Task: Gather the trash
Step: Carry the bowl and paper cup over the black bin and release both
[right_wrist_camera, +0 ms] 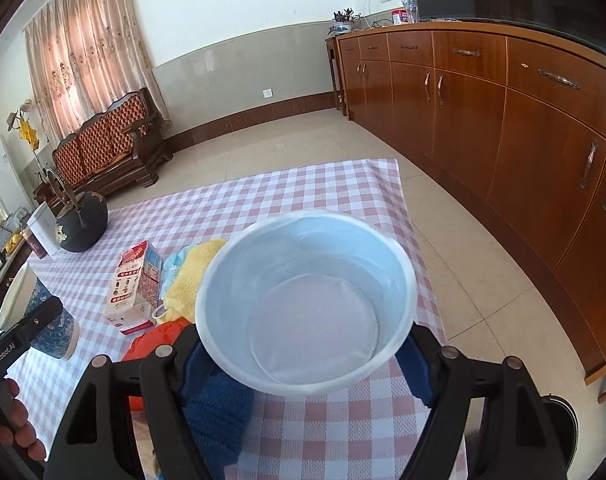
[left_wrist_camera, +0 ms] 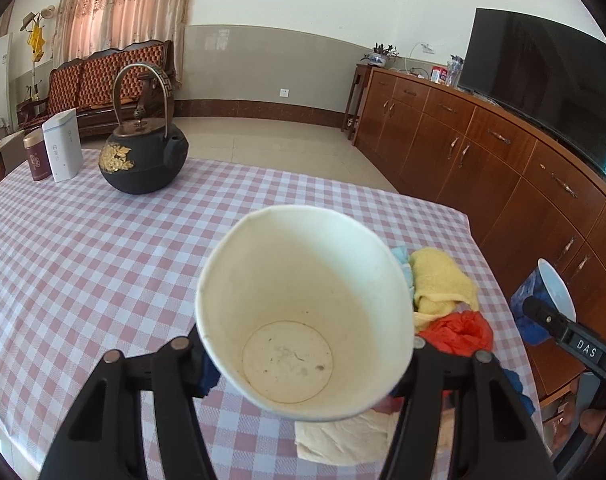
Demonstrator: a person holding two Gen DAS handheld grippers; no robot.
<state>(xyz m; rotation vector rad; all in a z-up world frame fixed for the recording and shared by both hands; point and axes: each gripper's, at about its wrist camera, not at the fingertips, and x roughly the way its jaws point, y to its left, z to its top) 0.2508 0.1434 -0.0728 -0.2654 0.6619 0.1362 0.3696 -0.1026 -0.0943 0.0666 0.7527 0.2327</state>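
Observation:
My left gripper (left_wrist_camera: 303, 354) is shut on a used white paper cup (left_wrist_camera: 303, 312) with a blue patterned outside, held above the checked table (left_wrist_camera: 83, 260); its stained inside faces the camera. It also shows in the right wrist view (right_wrist_camera: 39, 316). My right gripper (right_wrist_camera: 305, 350) is shut on a second paper cup (right_wrist_camera: 307, 300), clean white inside, held over the table's right part. That cup shows at the right edge of the left wrist view (left_wrist_camera: 543, 300). A crushed milk carton (right_wrist_camera: 137, 292) lies on the table.
A black iron kettle (left_wrist_camera: 143, 156), a white box (left_wrist_camera: 63, 150) and a maroon tin (left_wrist_camera: 37, 158) stand at the table's far left. Yellow (left_wrist_camera: 443, 280), red (left_wrist_camera: 459, 332) and blue (right_wrist_camera: 219, 412) cloths and a tissue (left_wrist_camera: 343, 436) lie near the cups. A wooden cabinet (right_wrist_camera: 503, 120) runs along the right.

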